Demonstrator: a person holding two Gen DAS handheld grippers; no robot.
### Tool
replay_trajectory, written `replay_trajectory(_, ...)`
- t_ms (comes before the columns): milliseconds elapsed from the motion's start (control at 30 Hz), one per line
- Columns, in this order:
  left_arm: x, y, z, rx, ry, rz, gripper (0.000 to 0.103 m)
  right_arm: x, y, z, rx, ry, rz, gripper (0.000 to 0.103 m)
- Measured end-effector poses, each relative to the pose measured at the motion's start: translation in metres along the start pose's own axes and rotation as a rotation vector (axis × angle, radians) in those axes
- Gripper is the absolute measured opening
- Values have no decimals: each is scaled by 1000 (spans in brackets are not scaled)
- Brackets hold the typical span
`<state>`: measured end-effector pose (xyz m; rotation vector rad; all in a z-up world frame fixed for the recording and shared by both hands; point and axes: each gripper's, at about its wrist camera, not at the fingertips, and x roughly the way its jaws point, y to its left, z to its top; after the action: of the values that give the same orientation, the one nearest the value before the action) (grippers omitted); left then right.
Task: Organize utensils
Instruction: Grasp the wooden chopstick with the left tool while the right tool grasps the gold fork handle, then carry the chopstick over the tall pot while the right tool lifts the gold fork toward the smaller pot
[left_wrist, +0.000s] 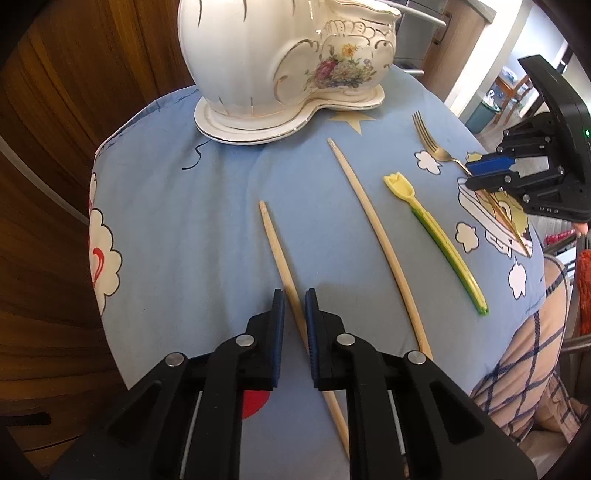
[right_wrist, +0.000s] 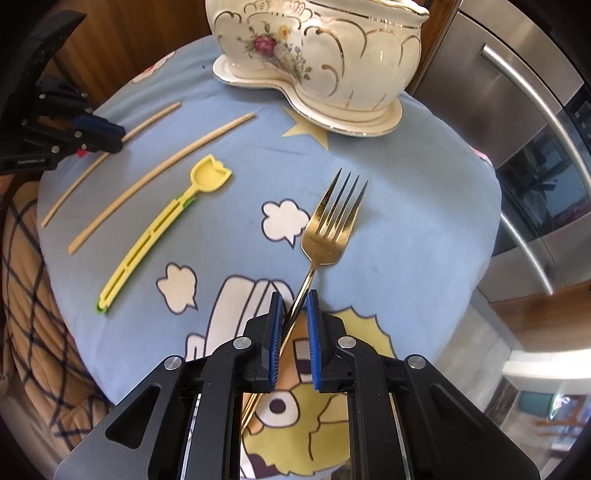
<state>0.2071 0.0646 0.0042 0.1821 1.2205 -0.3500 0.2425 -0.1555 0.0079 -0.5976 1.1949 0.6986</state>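
The floral ceramic holder (right_wrist: 317, 62) stands at the far edge of the cloth-covered surface (left_wrist: 177, 206), presumably the utensils' destination. Before it, the right tongs (right_wrist: 293, 325) are clamped on the gold fork (right_wrist: 328, 229), and the left tongs (left_wrist: 294, 325) on one chopstick (left_wrist: 277, 243), likely for lifting.

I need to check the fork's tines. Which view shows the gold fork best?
The right wrist view: the gold fork lies close and whole, tines sharp, handle between the right gripper fingers. The left wrist view shows it small at the edge, handle partly hidden.
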Motion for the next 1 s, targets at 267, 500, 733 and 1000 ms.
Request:
replay_trajectory(267,4,-5,1,33,54,15,15,4,-15,9,87,23,61,15)
replay_trajectory(500,6,-14,1,24,12,41,6,-3,-17,-3,95,-41,79,9)
replay_trajectory(733,-24,-7,-8,-32,-145,27,6,-28,-15,-15,108,-158,77,6)
replay_trajectory(1000,-74,-21,-12,-31,-422,-14,6,-61,-23,-28,187,-372,90,6)
